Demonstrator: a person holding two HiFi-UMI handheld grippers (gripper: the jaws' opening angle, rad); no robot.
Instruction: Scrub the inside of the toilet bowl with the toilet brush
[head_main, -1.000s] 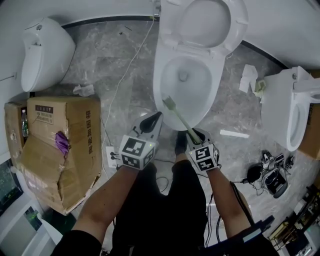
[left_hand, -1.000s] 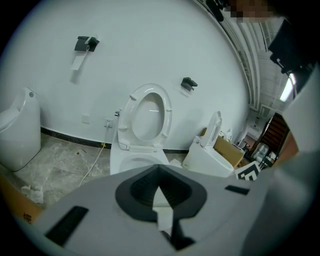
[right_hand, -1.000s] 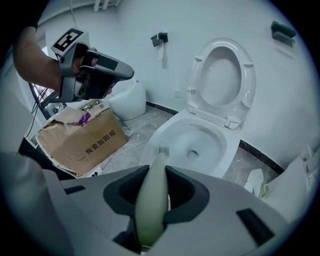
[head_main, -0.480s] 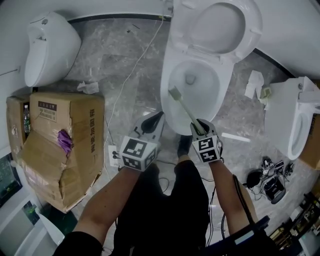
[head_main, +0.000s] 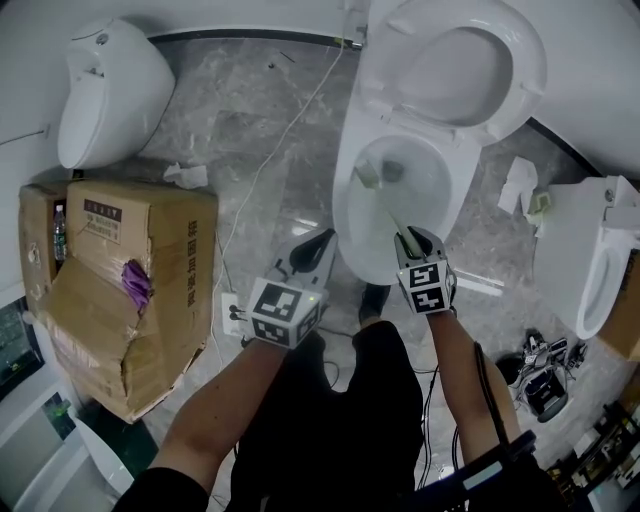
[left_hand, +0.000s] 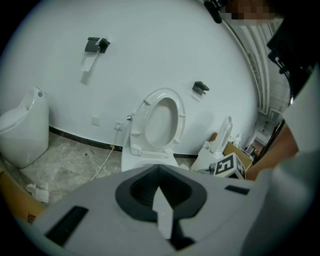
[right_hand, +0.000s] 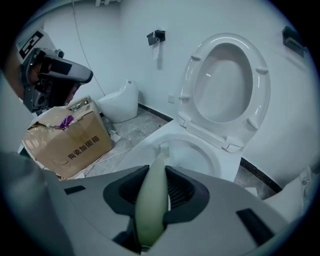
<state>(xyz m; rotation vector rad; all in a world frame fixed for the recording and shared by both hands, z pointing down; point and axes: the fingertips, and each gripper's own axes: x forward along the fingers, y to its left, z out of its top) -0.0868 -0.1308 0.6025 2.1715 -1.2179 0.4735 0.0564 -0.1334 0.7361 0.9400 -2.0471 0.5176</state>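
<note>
Since a second ago the right tongs (head_main: 410, 241) have pushed forward over the front rim, and the brush head has gone from the rim's left side down into the basin. They are clenched on the pale green handle of the toilet brush (head_main: 369, 177); in the right gripper view the handle (right_hand: 151, 200) fills the gap between the jaws. Its long axis runs from the tongs toward the upper left of the head view, bristles lying against the inner wall of the toilet bowl (head_main: 347, 225) near its middle. I judge the scrubbing stroke to be along that line.

The left tongs (head_main: 316, 243) are pressed together on nothing, hanging over the floor just left of the bowl, so the right does the work.

At the left edge sits a cardboard box (head_main: 130, 270); its side carries printed Chinese characters that I cannot read with confidence.
</note>
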